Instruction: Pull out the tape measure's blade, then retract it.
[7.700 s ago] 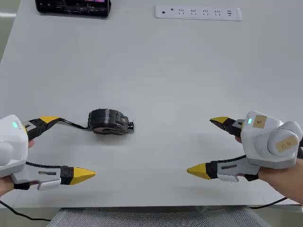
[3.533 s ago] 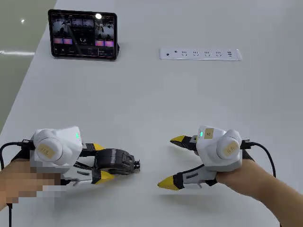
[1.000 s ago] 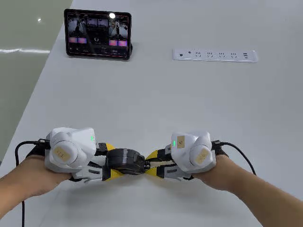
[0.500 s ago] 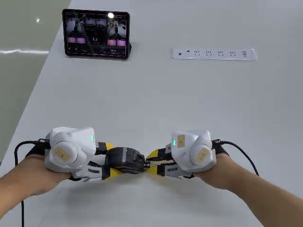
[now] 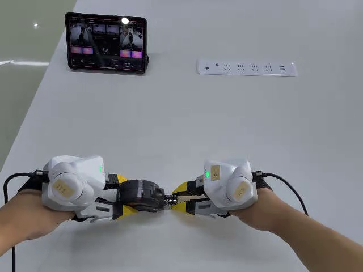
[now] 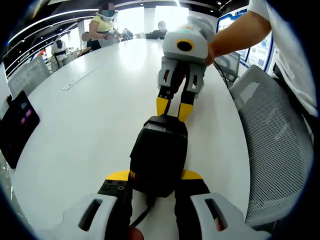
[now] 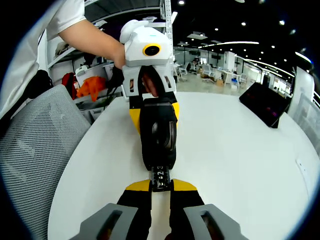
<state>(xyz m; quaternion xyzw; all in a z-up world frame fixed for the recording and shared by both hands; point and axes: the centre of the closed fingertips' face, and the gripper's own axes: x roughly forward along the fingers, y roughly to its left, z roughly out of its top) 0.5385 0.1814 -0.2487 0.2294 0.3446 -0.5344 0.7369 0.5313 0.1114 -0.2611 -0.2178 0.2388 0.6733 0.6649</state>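
Tape measure (image 5: 140,196): clamped in left gripper (image 5: 123,195), near table (image 5: 227,130) edge.
Right gripper (image 5: 177,197): pinched blade tip (image 7: 160,177).
Room: tabletop stretched toward tablet (image 5: 106,42), power strip (image 5: 247,68).

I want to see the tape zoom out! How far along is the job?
Done: the left tongs clamp the tape measure and the right tongs pinch its blade tip. In hand: the pull, with barely any blade showing. Left: pulling it out long, then retracting it.
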